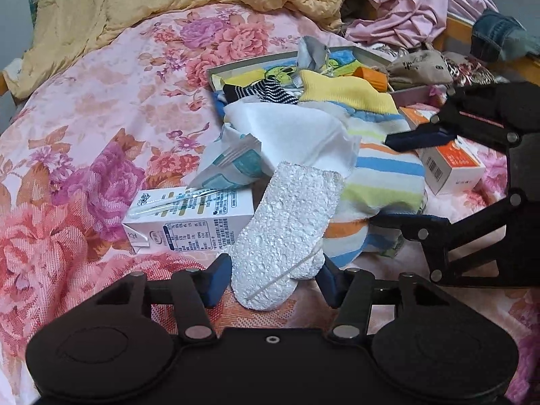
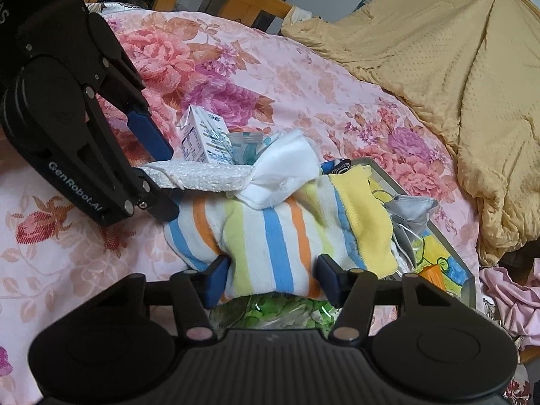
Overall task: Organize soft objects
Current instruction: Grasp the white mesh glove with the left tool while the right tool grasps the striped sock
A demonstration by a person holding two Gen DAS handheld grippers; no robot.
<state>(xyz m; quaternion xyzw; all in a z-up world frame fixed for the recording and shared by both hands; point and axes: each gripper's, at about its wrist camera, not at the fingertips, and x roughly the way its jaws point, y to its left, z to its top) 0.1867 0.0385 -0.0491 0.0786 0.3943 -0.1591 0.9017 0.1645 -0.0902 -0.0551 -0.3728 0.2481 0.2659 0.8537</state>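
A white fuzzy sock (image 1: 287, 222) lies on the floral bedspread (image 1: 101, 118), its toe toward my left gripper (image 1: 275, 281). Both blue pads touch the toe's sides, so the gripper is shut on it. In the right wrist view the left gripper (image 2: 170, 180) comes in from the left, holding the same sock (image 2: 199, 175). A sock with blue, orange and green stripes (image 2: 270, 236) sits between the pads of my right gripper (image 2: 274, 278), which press on both its sides. The left wrist view shows the right gripper (image 1: 381, 182) clamped over that striped sock (image 1: 384, 175).
A white cloth (image 1: 290, 131), a yellow sock (image 1: 347, 91) and a black-and-white striped sock (image 1: 266, 91) are piled by a picture tray (image 1: 249, 64). A milk carton (image 1: 189, 219) and an orange box (image 1: 452, 165) flank the pile. A yellow quilt (image 1: 135, 0) and pink clothes (image 1: 422, 6) lie behind.
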